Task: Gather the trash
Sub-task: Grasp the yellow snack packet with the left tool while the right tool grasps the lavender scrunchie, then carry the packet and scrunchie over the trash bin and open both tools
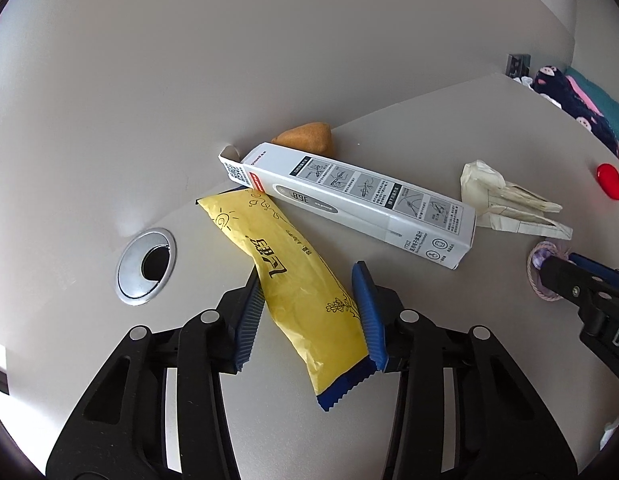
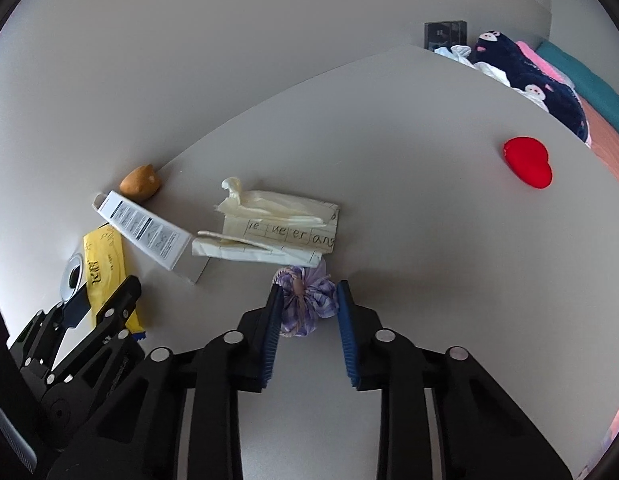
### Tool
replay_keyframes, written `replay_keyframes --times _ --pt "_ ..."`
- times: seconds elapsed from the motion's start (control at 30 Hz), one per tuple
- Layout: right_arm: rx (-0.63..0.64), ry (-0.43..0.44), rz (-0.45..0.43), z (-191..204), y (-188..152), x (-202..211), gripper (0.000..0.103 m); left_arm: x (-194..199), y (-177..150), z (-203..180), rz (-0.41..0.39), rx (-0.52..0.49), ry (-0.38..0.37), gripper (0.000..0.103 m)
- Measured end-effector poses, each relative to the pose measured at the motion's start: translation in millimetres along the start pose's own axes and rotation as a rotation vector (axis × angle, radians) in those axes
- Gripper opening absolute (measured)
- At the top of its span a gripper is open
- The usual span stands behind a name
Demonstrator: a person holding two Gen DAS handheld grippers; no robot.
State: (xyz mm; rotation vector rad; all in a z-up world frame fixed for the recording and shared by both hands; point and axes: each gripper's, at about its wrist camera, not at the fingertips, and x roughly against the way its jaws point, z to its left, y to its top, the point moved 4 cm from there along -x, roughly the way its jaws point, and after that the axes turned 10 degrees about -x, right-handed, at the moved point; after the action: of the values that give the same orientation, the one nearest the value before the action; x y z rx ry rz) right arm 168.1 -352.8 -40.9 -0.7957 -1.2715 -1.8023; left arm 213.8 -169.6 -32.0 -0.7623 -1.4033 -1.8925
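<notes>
A yellow snack packet (image 1: 293, 280) with a blue serrated end lies slanted on the grey desk (image 1: 429, 340). My left gripper (image 1: 307, 280) is shut on it, with both blue pads pressed against its sides. A small purple cloth pouch (image 2: 305, 304) tied with cord sits between the pads of my right gripper (image 2: 309, 288), which is shut on it. A white thermometer box (image 1: 357, 204) and folded, crumpled paper (image 2: 277, 224) with handwriting lie just beyond. In the right wrist view the left gripper (image 2: 101, 308) shows at the lower left over the packet (image 2: 105, 264).
A brown lump (image 1: 305, 138) rests against the wall behind the box. A chrome cable grommet (image 1: 146, 266) is set in the desk on the left. A red heart-shaped object (image 2: 527, 162) lies far right. Bedding and a dark plush (image 2: 549, 80) lie past the desk's right edge.
</notes>
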Motion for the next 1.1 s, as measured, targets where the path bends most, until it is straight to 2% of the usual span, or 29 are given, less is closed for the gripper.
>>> replay_keyframes --times 0.13,0.33,0.43,0.67,0.87,1.1 --pt "-0.026 0.023 0.017 -3.1 -7.1 5.2 0.018 1.4 -1.6 0.0 -0.002 -0.011 -0.003 0.038" --pt "-0.051 0.046 0.023 -11.5 -18.9 22.0 0.018 3.7 -4.0 5.6 -0.006 -0.006 -0.007 0.034" --pt "-0.051 0.055 0.024 -14.4 -24.3 33.0 0.018 16.0 -12.1 10.8 -0.027 0.016 -0.027 0.033" --pt "-0.059 0.095 -0.001 -30.2 -36.4 64.5 0.018 48.8 -30.5 7.9 -0.041 -0.029 -0.032 0.033" --pt "-0.091 0.135 -0.021 -50.7 -45.2 85.8 0.018 73.6 -40.5 -6.6 -0.068 -0.064 -0.038 0.033" --pt "-0.127 0.181 -0.022 -77.8 -63.0 101.7 0.018 96.8 -50.0 -52.0 -0.091 -0.141 -0.067 0.033"
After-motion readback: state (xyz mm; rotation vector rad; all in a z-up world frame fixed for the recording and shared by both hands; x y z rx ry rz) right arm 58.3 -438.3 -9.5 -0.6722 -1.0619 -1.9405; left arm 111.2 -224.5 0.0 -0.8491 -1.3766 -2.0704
